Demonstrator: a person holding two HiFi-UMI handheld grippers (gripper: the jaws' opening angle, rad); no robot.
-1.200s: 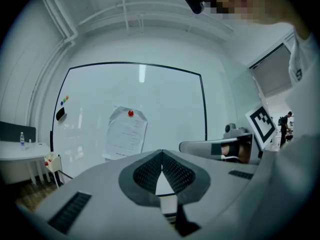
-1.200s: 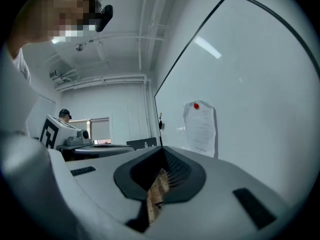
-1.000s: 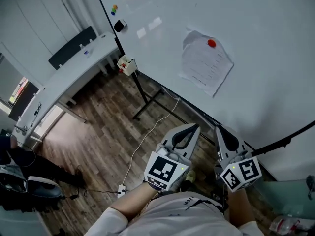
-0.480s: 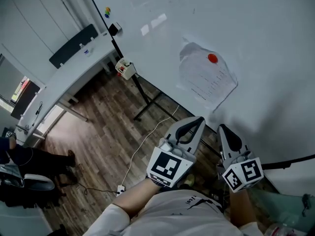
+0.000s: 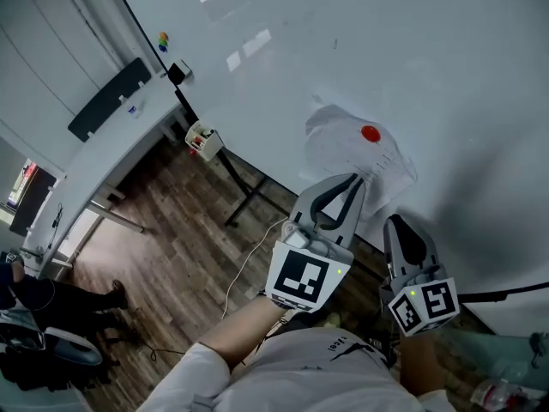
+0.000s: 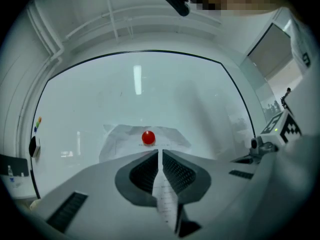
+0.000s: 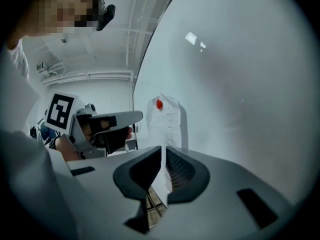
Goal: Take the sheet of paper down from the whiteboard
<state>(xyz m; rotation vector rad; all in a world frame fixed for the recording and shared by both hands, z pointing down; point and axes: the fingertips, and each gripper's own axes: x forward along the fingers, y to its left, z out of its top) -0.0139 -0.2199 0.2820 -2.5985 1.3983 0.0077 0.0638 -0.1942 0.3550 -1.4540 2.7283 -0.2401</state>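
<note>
A crumpled sheet of paper (image 5: 356, 154) hangs on the whiteboard (image 5: 446, 67), pinned near its top by a round red magnet (image 5: 371, 133). My left gripper (image 5: 354, 179) is shut and empty; its tips overlap the sheet's lower edge in the head view. In the left gripper view the paper (image 6: 125, 140) and magnet (image 6: 148, 137) lie straight ahead, just past the closed jaws of the left gripper (image 6: 160, 152). My right gripper (image 5: 396, 222) is lower and to the right, also shut and empty. The right gripper view shows the paper (image 7: 169, 121) and magnet (image 7: 159, 104) farther off, beyond the right gripper (image 7: 163, 148).
A white desk (image 5: 103, 157) stands at the left. A black eraser (image 5: 179, 72) and coloured magnets (image 5: 163, 38) sit on the board's left edge, with a small box of markers (image 5: 201, 137) below. The board's stand leg (image 5: 243, 197) and a white cable (image 5: 247, 260) cross the wooden floor.
Both grippers have moved in toward the whiteboard. The left one has risen until its tips reach the sheet's lower edge. Both stay shut.
</note>
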